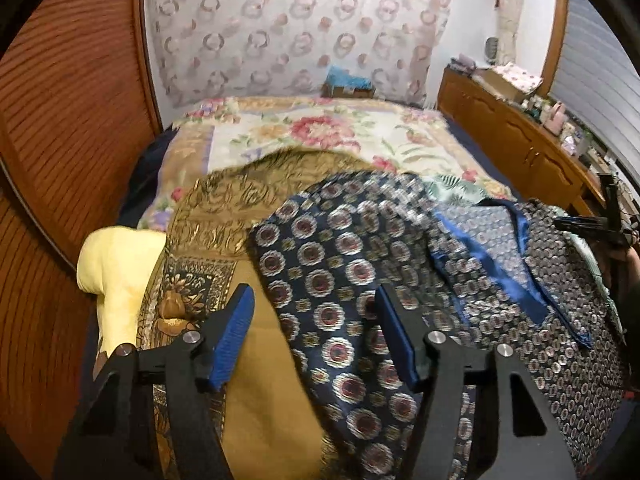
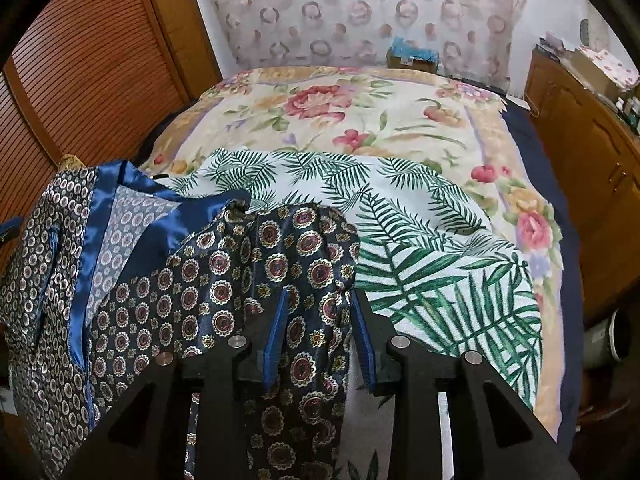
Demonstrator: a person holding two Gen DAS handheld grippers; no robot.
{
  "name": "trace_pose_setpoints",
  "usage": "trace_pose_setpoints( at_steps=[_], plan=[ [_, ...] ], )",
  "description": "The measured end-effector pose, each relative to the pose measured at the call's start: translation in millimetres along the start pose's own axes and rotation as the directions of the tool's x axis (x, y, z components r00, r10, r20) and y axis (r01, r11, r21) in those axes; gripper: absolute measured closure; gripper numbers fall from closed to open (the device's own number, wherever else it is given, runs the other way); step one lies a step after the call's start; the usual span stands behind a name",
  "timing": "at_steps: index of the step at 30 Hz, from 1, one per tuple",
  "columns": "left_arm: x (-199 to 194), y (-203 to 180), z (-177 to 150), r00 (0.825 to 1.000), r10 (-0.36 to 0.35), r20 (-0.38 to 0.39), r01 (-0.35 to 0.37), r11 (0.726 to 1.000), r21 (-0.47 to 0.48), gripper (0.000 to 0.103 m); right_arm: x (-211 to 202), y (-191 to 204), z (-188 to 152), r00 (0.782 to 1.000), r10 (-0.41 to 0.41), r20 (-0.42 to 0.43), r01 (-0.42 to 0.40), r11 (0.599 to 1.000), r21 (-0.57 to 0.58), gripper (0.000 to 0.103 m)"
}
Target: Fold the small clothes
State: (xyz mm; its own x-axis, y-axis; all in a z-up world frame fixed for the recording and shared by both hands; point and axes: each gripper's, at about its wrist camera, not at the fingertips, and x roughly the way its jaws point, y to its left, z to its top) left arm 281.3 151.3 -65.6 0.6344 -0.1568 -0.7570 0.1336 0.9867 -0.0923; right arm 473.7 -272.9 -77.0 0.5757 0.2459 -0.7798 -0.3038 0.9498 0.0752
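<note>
A navy cloth with large red-and-silver medallions (image 1: pixel 332 280) lies across the bed, over a gold patterned cloth (image 1: pixel 240 208). My left gripper (image 1: pixel 316 320) hovers over both with its jaws wide apart, and the blue pads (image 1: pixel 236 332) touch nothing. In the right wrist view the same medallion cloth (image 2: pixel 224 280) is bunched up between the fingers of my right gripper (image 2: pixel 320 320), which is shut on it; the cloth spans from pad to pad and hangs below. Beside it lies a navy garment with small rings and blue satin lining (image 2: pixel 92 240).
A white cloth with green palm leaves (image 2: pixel 420 248) is spread on the floral bedspread (image 2: pixel 320 112). A pale yellow cloth (image 1: pixel 116 272) lies at the bed's left edge. Louvred wooden doors (image 1: pixel 60 140) stand to the left, a cluttered wooden dresser (image 1: pixel 512 128) to the right.
</note>
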Motion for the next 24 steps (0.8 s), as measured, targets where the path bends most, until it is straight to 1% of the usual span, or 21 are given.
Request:
trace_pose_setpoints(
  at_steps=[2, 5, 7, 9, 11, 13, 14, 15, 16, 18, 19, 21, 23, 24],
  plan=[
    [11.3, 3.4, -0.4, 0.999, 0.001, -0.040, -0.001, 1.000, -0.008, 0.039, -0.2, 8.1, 1.8, 1.000, -0.016, 0.000, 0.016, 1.000, -0.013, 0.069],
    [18.4, 2.3, -2.1, 0.998, -0.001, -0.055, 0.001, 1.000, -0.003, 0.039, -0.2, 13.8, 1.6, 0.999, -0.038, 0.003, 0.039, 0.999, -0.029, 0.068],
    [17.6, 0.5, -3.9, 0.999, -0.010, -0.046, 0.010, 1.000, 0.006, 0.048, -0.4, 17.6, 1.8, 0.999, -0.050, 0.006, 0.050, 0.998, -0.033, 0.068],
    [17.1, -2.5, -4.5, 0.999, -0.008, -0.042, 0.009, 1.000, 0.018, 0.063, 0.2, 23.1, -0.6, 0.998, -0.067, 0.011, 0.067, 0.997, -0.048, 0.068],
    [17.7, -6.6, -5.6, 0.999, 0.007, -0.040, -0.006, 0.999, 0.038, 0.071, 0.1, 28.1, -2.3, 0.996, -0.089, 0.016, 0.090, 0.994, -0.067, 0.068],
    [17.3, -9.3, -6.1, 0.999, 0.010, -0.034, -0.008, 0.999, 0.053, 0.081, 0.5, 32.1, -3.7, 0.994, -0.105, 0.021, 0.107, 0.991, -0.083, 0.068],
    [16.7, -10.1, -5.4, 0.999, 0.012, -0.031, -0.010, 0.998, 0.058, 0.092, -0.1, 33.0, -4.1, 0.994, -0.106, 0.022, 0.108, 0.990, -0.086, 0.068],
    [15.7, -12.3, -5.2, 0.999, 0.015, -0.028, -0.014, 0.998, 0.066, 0.097, -0.1, 33.9, -4.8, 0.994, -0.105, 0.023, 0.107, 0.990, -0.089, 0.070],
    [13.8, -15.2, -5.1, 1.000, 0.020, -0.020, -0.019, 0.997, 0.074, 0.098, -0.4, 35.2, -5.6, 0.995, -0.099, 0.025, 0.101, 0.990, -0.096, 0.081],
    [6.3, -21.8, -3.8, 1.000, 0.027, 0.012, -0.028, 0.995, 0.097, 0.100, -0.5, 37.3, -6.8, 0.995, -0.095, 0.025, 0.097, 0.989, -0.112, 0.094],
    [1.4, -24.3, -2.6, 0.999, 0.023, 0.031, -0.026, 0.994, 0.103, 0.100, -0.6, 38.3, -7.7, 0.995, -0.092, 0.024, 0.095, 0.989, -0.115, 0.097],
    [-15.0, -31.9, -1.1, 0.996, 0.008, 0.087, -0.018, 0.993, 0.113, 0.100, -4.1, 39.9, -9.7, 0.997, -0.078, 0.021, 0.080, 0.990, -0.114, 0.100],
    [-29.2, -37.8, 0.2, 0.992, -0.004, 0.125, -0.011, 0.993, 0.119, 0.100, -14.3, 47.1, -13.4, 0.996, -0.073, 0.059, 0.080, 0.988, -0.132, 0.100],
    [-39.8, -42.8, 0.0, 0.988, -0.022, 0.152, 0.003, 0.992, 0.124, 0.101, -20.7, 50.9, -14.7, 0.994, -0.071, 0.081, 0.082, 0.987, -0.137, 0.100]
  ],
)
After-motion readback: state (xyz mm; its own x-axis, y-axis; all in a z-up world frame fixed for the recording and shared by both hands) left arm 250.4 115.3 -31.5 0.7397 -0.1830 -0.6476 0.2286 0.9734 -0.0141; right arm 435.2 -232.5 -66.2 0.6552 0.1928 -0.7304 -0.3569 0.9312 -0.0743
